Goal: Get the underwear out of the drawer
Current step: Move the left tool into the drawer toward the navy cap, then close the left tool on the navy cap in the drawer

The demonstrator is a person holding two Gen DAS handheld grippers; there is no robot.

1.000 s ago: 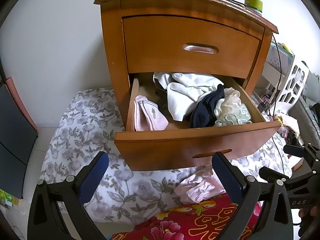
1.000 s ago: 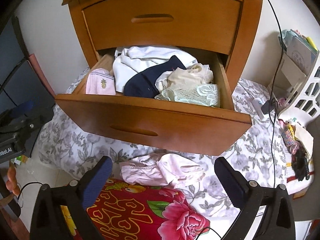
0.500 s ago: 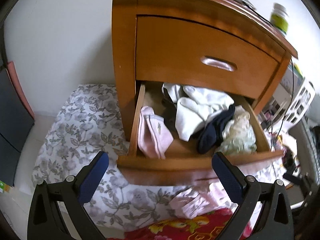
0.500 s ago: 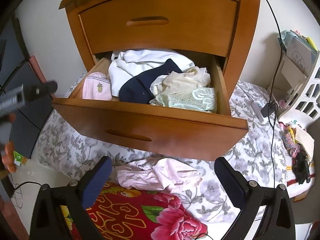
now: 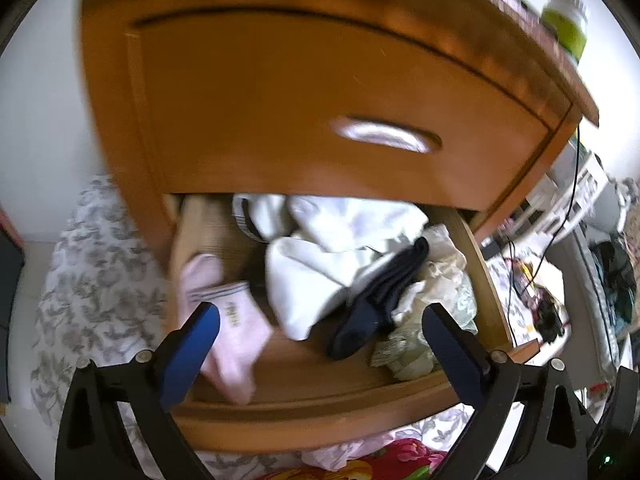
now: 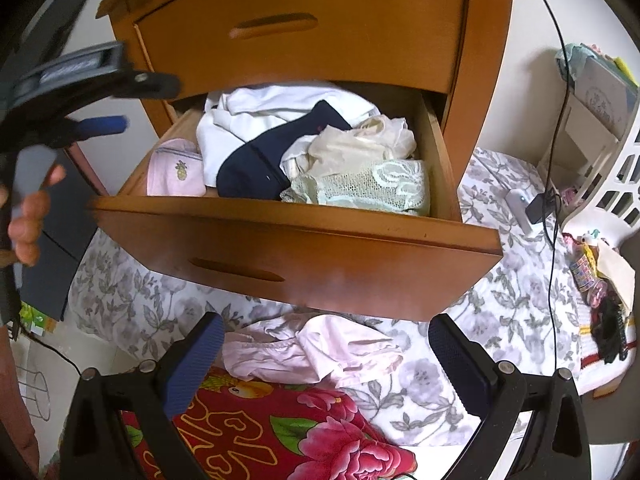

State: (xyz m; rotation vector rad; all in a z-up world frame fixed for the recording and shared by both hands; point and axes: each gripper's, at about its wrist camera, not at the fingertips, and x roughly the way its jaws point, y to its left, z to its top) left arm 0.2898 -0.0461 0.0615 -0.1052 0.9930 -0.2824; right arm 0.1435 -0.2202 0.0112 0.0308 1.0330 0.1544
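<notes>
Blur smears the drawer (image 5: 320, 412) clothes; far corners stay hidden.

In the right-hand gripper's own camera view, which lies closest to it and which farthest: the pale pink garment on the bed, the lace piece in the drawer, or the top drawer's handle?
From the right gripper:
1. Pale pink garment, on the bedspread between its fingers, below the open drawer.
2. Lace piece, at the drawer's front right.
3. Top drawer's handle, high on the closed drawer, farthest.

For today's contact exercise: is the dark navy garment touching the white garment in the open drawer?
Touching. The right wrist view shows the navy garment lying directly on the white garment, overlapping it with no gap.
</notes>
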